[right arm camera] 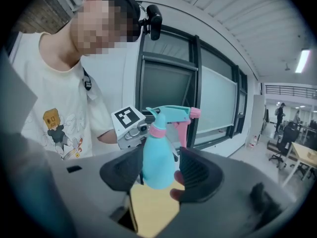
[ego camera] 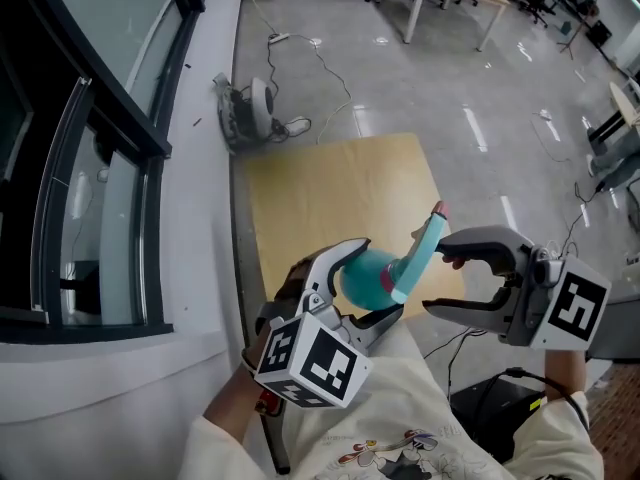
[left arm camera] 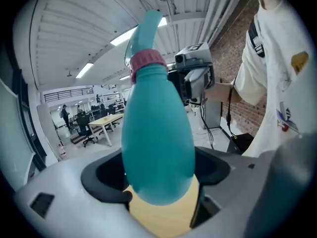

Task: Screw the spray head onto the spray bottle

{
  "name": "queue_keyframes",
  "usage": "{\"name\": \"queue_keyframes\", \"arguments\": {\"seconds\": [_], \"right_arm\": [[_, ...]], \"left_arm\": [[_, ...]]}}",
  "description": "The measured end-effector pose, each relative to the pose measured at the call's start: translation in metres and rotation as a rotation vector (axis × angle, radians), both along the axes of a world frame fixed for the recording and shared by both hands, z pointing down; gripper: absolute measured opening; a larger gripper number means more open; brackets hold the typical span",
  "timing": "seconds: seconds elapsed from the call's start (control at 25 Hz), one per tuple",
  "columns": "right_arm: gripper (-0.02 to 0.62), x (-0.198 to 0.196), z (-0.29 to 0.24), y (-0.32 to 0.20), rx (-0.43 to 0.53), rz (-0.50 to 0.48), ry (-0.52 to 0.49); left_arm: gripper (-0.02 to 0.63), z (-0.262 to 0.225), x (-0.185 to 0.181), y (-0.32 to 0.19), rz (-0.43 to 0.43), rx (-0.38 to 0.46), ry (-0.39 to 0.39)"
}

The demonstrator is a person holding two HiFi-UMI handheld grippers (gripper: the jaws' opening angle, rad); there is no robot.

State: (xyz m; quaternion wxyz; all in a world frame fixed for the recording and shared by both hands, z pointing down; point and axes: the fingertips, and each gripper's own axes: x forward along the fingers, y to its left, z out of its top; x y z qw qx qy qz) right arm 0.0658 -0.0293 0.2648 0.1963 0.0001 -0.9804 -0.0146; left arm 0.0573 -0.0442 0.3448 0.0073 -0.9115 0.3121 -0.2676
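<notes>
my left gripper [ego camera: 365,286] pinches the teal spray bottle [ego camera: 366,273] by its belly, over the table [ego camera: 330,188]. the spray head [ego camera: 425,243] already sits on the neck. from here i can't tell if it's fully tight. my right gripper [ego camera: 440,280] stands spread beside the head, gripping nothing.

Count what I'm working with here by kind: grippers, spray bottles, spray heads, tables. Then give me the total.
grippers: 2, the left gripper and the right gripper
spray bottle: 1, teal
spray head: 1, teal and pink, sitting on the bottle
table: 1, with a light wooden top
total: 5
</notes>
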Motion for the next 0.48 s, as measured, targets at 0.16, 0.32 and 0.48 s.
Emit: {"name": "queue_keyframes", "arguments": {"seconds": [0.16,0.32,0.48], "right_arm": [[0.229,0.021,-0.025,-0.013,-0.032,0.007,-0.077],[0.244,0.018,-0.047,0.003,-0.108,-0.168,-0.168],[0.244,0.011,-0.049,0.043,-0.093,-0.325,-0.139]], "left_arm": [[0.408,-0.006,0.007,0.013,0.114,0.03,0.002],[0.408,-0.009,0.016,0.037,0.306,0.013,0.02],[0.408,0.002,0.027,0.067,0.426,-0.013,-0.048]]}}
